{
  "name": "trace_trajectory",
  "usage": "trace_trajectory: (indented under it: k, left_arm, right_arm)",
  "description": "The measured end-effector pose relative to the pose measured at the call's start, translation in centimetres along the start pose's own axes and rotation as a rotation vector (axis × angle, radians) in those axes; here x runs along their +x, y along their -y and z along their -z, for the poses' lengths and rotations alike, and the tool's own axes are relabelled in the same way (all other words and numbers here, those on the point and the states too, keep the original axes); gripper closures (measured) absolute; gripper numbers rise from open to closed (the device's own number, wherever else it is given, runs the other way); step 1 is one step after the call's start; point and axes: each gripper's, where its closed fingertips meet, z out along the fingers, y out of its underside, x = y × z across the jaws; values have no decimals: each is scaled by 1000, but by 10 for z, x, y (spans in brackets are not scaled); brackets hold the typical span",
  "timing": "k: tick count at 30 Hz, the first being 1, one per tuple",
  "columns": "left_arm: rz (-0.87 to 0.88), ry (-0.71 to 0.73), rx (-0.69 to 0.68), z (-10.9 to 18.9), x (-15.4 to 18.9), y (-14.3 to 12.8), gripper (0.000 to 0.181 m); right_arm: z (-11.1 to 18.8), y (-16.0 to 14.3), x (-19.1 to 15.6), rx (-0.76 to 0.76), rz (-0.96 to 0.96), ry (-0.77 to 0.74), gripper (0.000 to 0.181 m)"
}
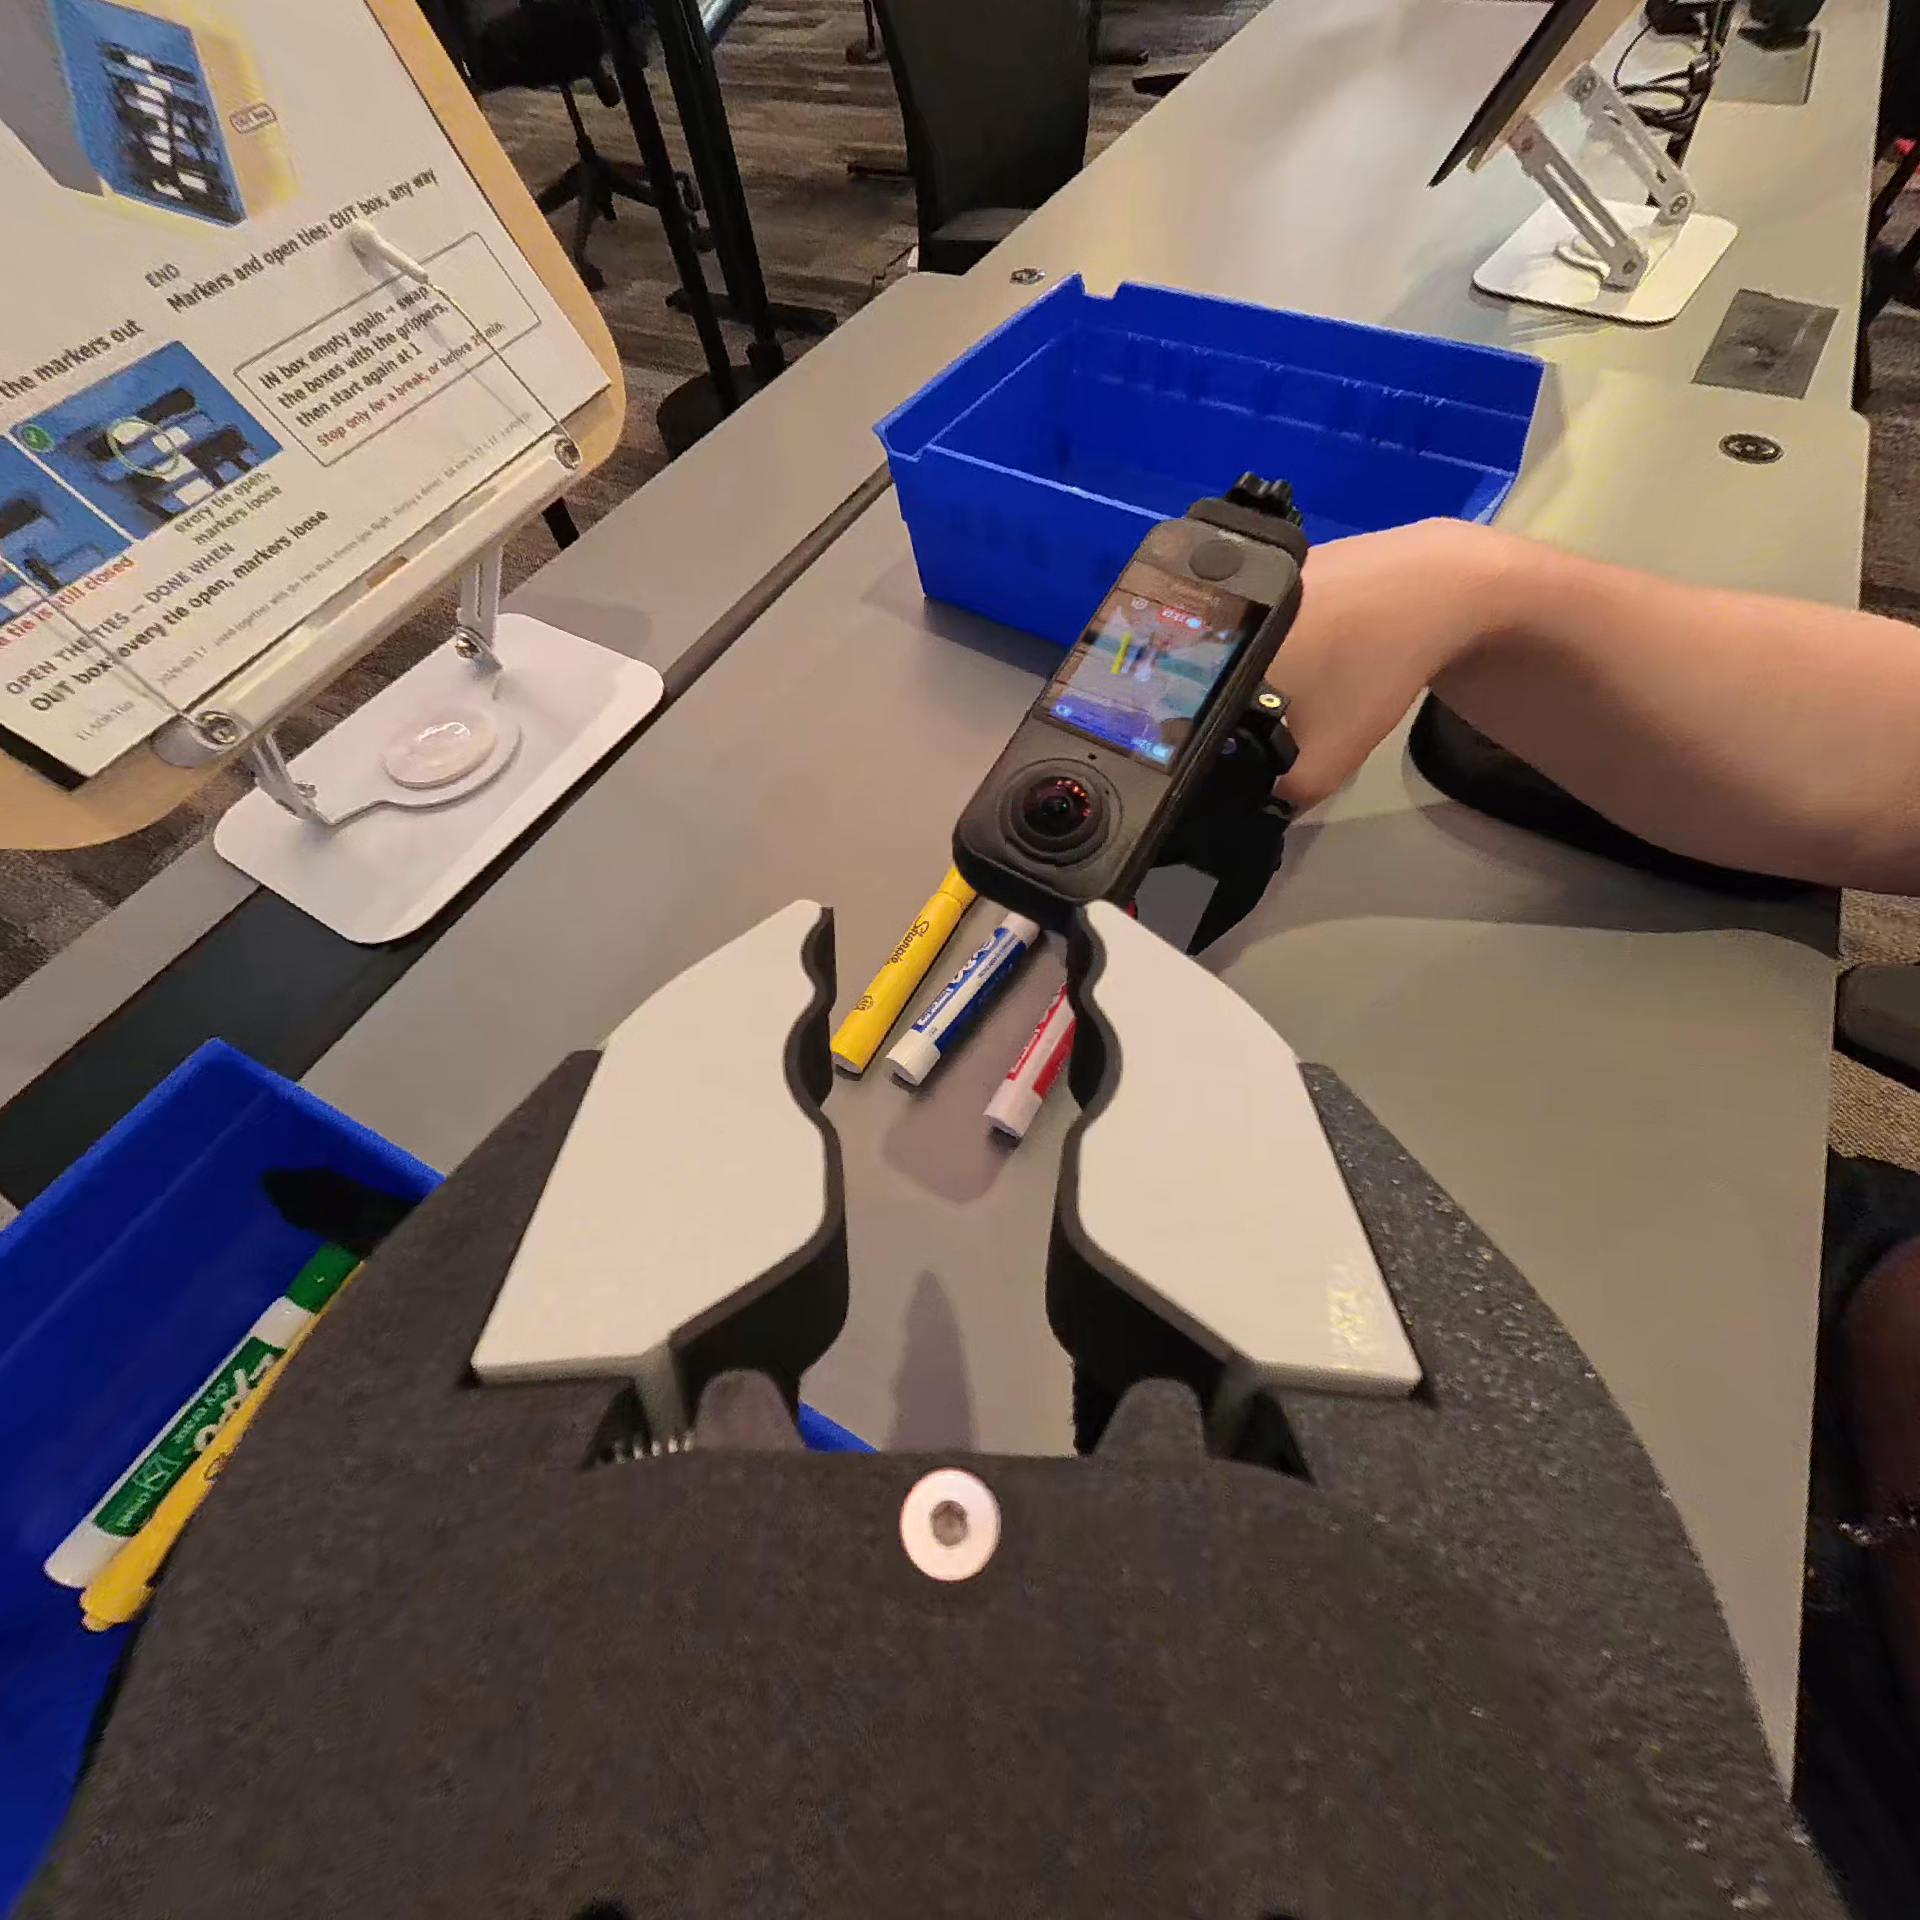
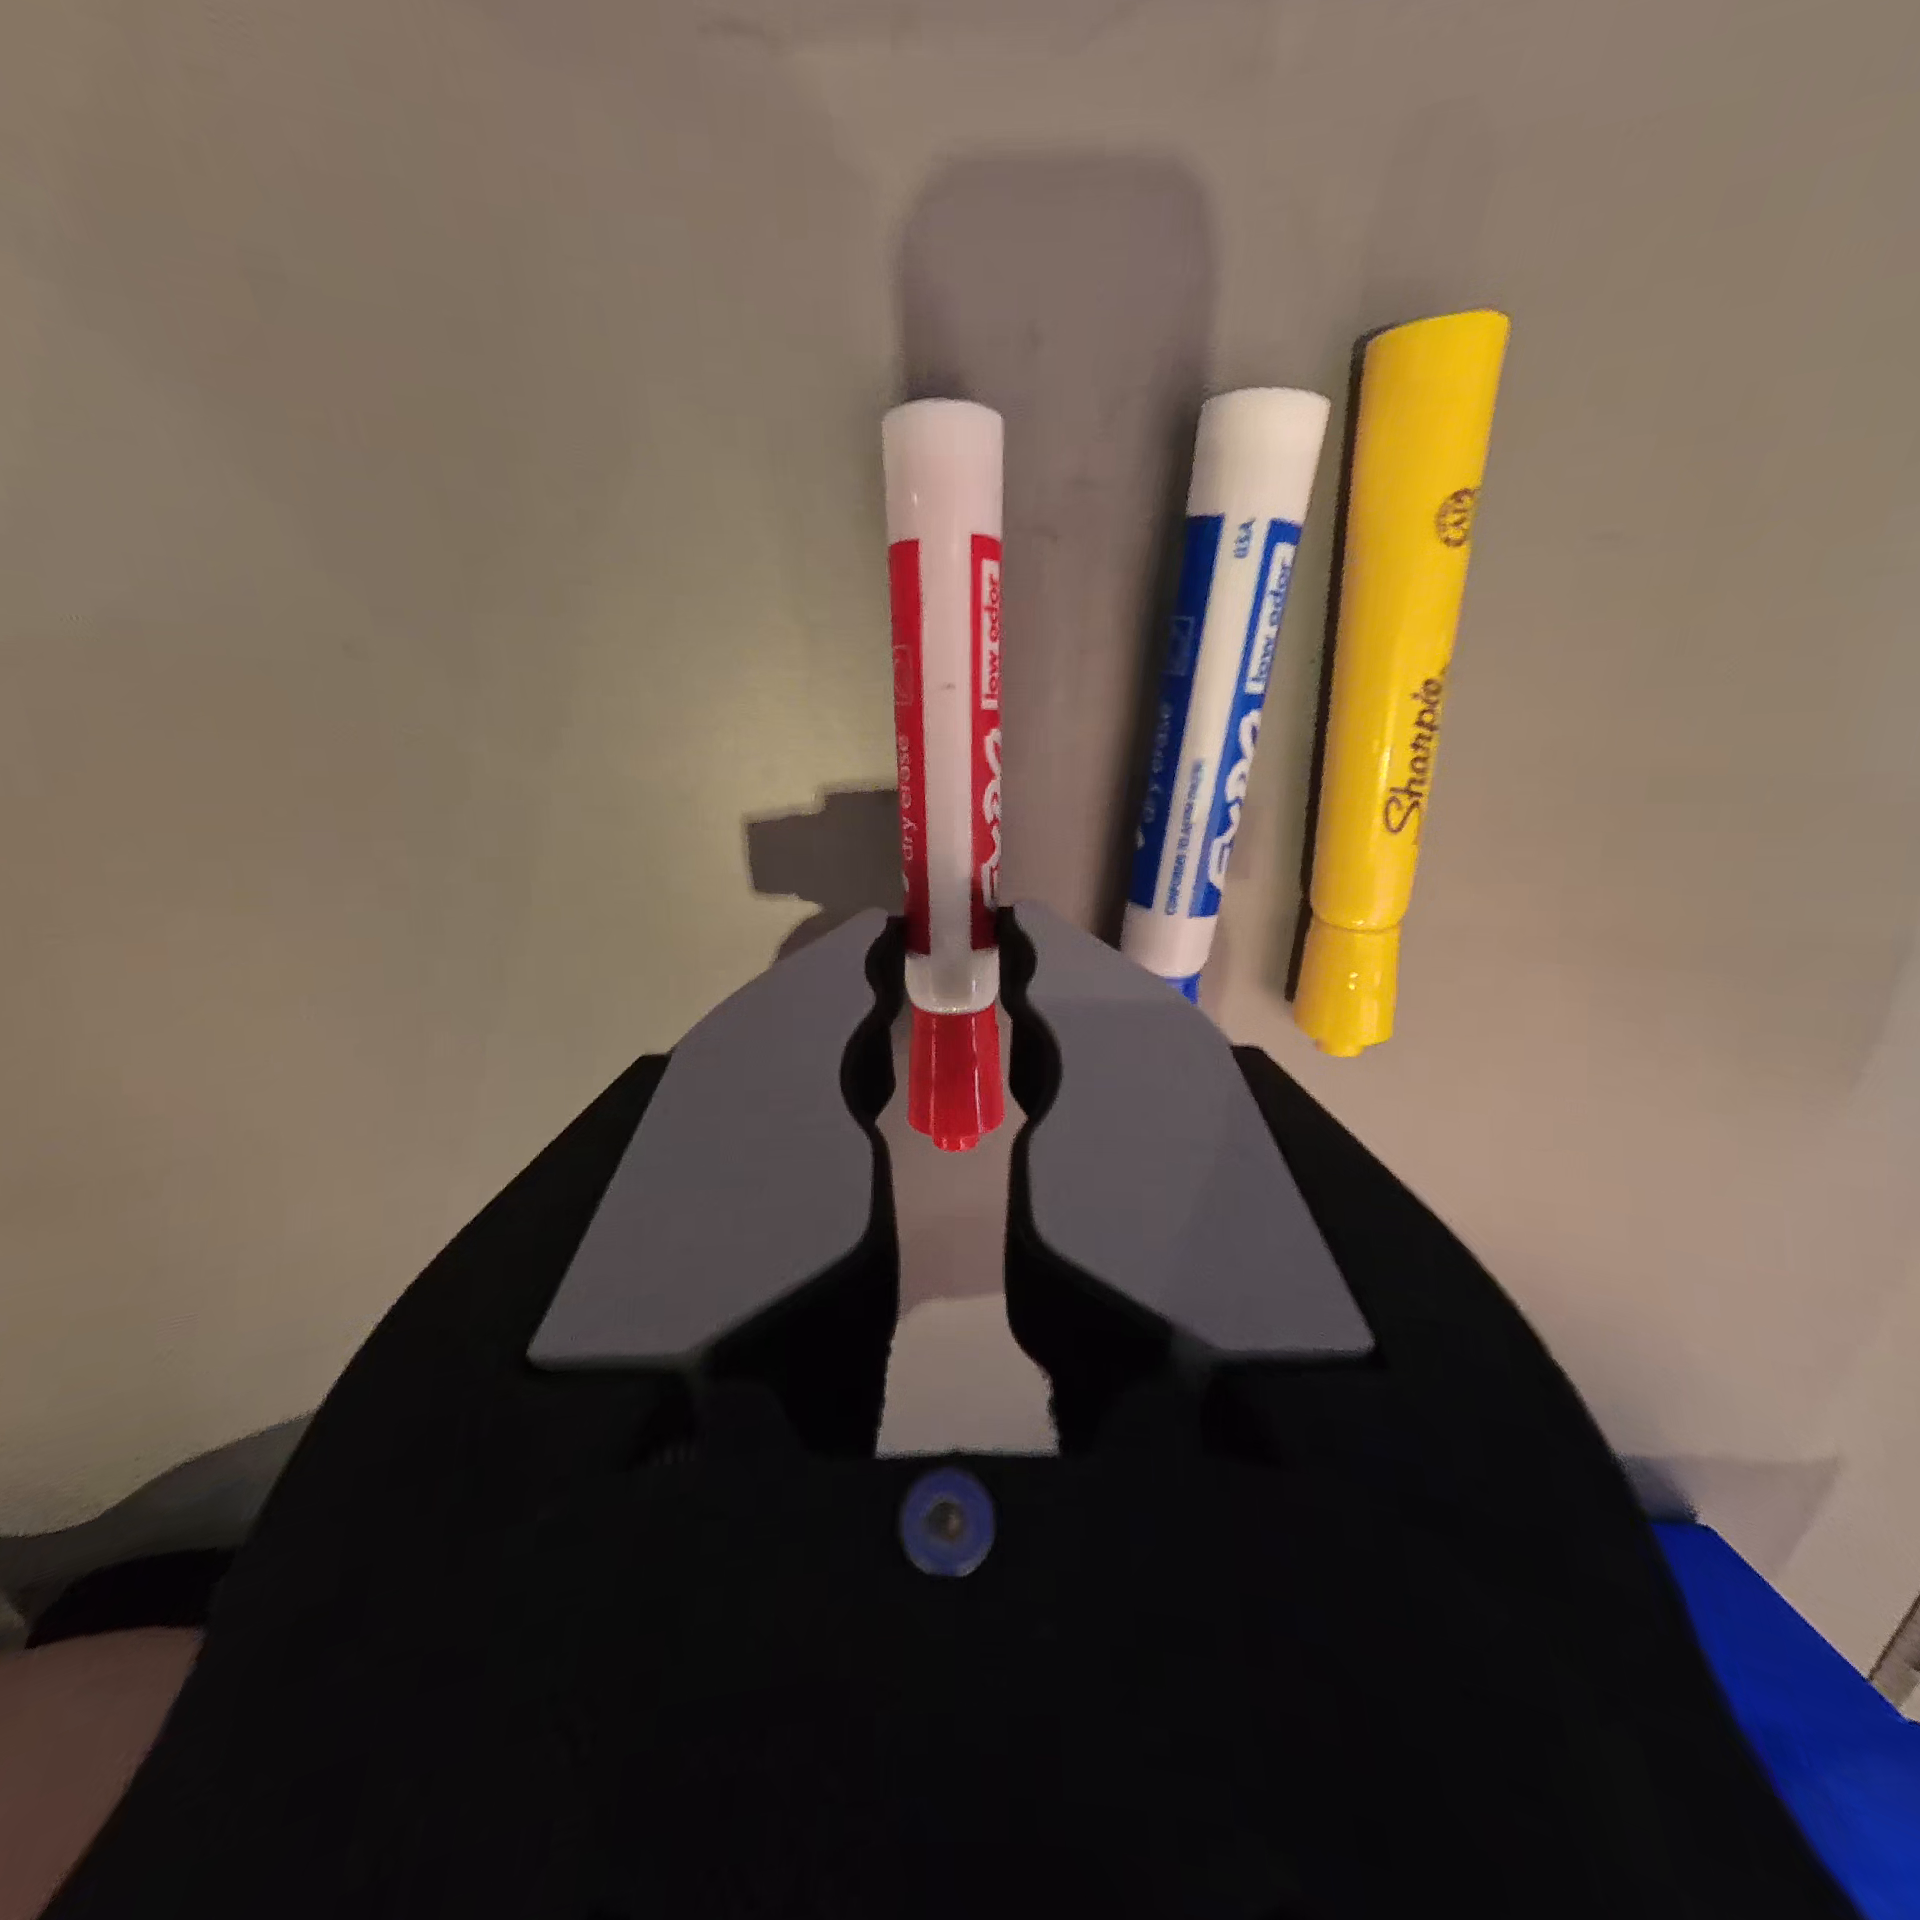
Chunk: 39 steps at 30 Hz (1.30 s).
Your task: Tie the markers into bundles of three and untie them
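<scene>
Right now the right tool (image 2: 948,935) is closed on the red marker (image 2: 943,665), its fingertips pinching the barrel just above the red cap; the marker's white end points straight ahead of the tool over the grey tabletop (image 2: 416,520). Just to that tool's right lie the blue marker (image 2: 1221,707) and, beside it, the yellow marker (image 2: 1397,665), parallel and apart from the gripped one. The left tool (image 1: 956,935) stands open and empty, jaws spread wide, with all three markers ahead of its tips. Beyond them the right tool comes in from the far side, held by a hand (image 1: 1371,644). A blue bin (image 1: 1195,457) sits farther ahead, and another blue bin (image 1: 125,1247) with markers lies at the left tool's near left.
</scene>
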Motion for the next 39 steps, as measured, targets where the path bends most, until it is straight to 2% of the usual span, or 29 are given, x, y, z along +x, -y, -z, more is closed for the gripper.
trace_trajectory:
  k: [6, 9, 12, 15, 18, 21, 25, 28, 32, 33, 34, 37, 39]
  left_arm:
    - [18, 32, 25, 17, -13, -2, 139]
    - [22, 68, 28, 29, -24, -4, 136]
    - [32, 148, 19, 46, -48, -12, 134]
    - [96, 281, -60, 61, -92, -43, 137]
    - [199, 403, -252, 64, -136, -98, 143]
    - [214, 483, -475, 58, -165, -151, 145]
    - [371, 558, -654, 39, -192, -201, 140]
    - [483, 590, -687, 25, -205, -220, 137]
    - [500, 636, -764, 24, -216, -242, 137]
    - [506, 605, -786, 23, -213, -248, 152]
    - [508, 576, -809, 22, -209, -253, 175]
    - [509, 546, -791, 28, -204, -253, 178]
    - [492, 549, -738, 35, -203, -243, 178]
  right_arm:
    - [5, -24, 8, -27, -35, 13, 162]
    - [10, -16, 8, 49, -51, 41, 148]
    - [21, -17, 14, 99, -61, 30, 146]
    - [38, -16, 23, 200, -74, 10, 147]
    - [59, -10, 31, 318, -94, -21, 148]
    - [73, -8, 35, 380, -96, -48, 150]
    - [82, -13, 39, 393, -98, -83, 150]
    - [87, -13, 39, 417, -101, -78, 150]
    - [84, -17, 40, 394, -100, -79, 150]
    - [83, -18, 40, 391, -102, -82, 150]
    - [84, -18, 41, 395, -105, -81, 150]
    - [86, -19, 43, 411, -113, -83, 152]
    - [89, -22, 45, 415, -120, -93, 153]
